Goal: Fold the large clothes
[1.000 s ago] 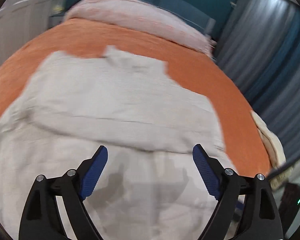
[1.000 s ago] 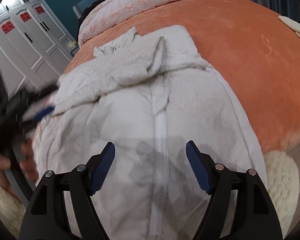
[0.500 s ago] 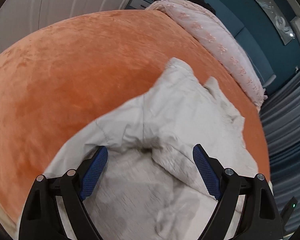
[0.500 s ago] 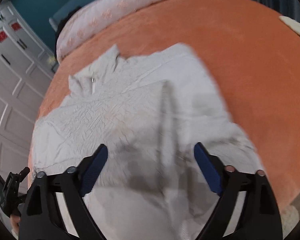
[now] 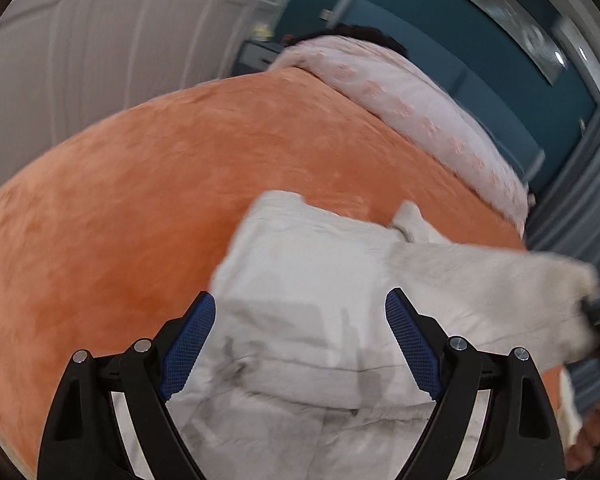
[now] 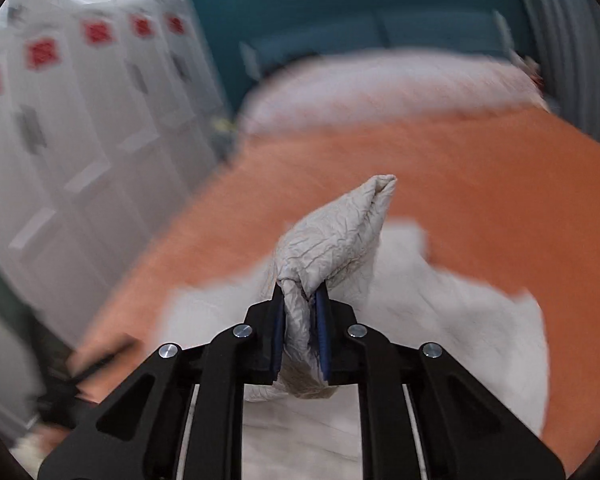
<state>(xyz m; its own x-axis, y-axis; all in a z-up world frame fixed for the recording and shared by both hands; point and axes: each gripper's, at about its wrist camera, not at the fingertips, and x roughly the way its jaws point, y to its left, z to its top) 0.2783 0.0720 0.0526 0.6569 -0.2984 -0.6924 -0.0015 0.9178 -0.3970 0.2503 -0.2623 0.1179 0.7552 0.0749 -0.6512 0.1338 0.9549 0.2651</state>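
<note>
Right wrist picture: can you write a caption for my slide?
Right gripper shut on a bunched fold of the white garment, lifted above the orange bed.

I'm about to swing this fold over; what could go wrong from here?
1. The right tool pinches only a bunched corner of the garment, so it may slip out mid-swing.
2. The left tool is open and holds nothing, so the body may drag across the orange bedspread and the fold land crooked.

Black two-finger grippers with blue pads

The left gripper (image 5: 300, 344) and the right gripper (image 6: 300, 328) share black angular frames, silver round screw heads and blue cross-hatched pads (image 5: 188, 344) at the frame bottom.
</note>
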